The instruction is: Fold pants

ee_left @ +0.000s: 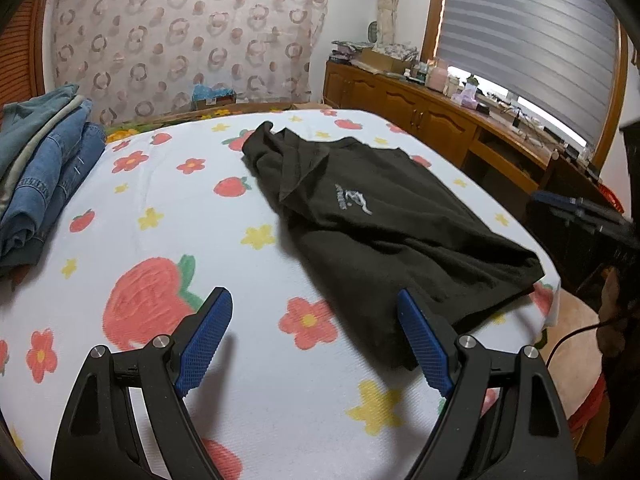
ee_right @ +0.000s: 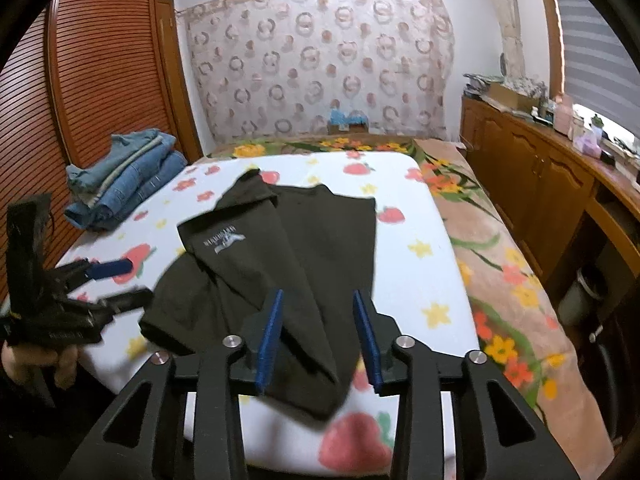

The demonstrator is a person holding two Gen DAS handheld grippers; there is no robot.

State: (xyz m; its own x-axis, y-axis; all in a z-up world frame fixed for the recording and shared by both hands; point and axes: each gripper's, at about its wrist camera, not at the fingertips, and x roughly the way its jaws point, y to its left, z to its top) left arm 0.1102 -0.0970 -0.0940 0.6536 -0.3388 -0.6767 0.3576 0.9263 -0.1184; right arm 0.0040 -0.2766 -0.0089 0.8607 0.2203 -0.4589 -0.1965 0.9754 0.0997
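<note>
The dark pants lie spread on the flower-and-strawberry sheet of the bed, one pair, with a small grey logo facing up. From my right side, their near corner runs between and under my right fingers, but the blue pads stand clear of the cloth on both sides; I cannot tell for certain whether the tips brush the fabric below. These fingers are partly open, a moderate gap, and have hold of nothing.

From my left side, the pants lie ahead and to the right of my left fingers. The right-hand pad sits just at the near edge of the cloth, whether touching I cannot tell, while the left-hand pad hangs over bare sheet. My left fingers are spread wide and grip nothing. In the right wrist view my left gripper shows at the far left, held in my hand, beside the pants' left edge.

At the far left corner of the bed rests one stack of folded jeans, well apart from the dark pants; I count at least three folded pieces in blue denim, though the layers blur together. Beyond the sheet a floral blanket covers the rest of the bed. A wooden cabinet with clutter on top runs along the window side, and a patterned curtain hangs on the far wall.
</note>
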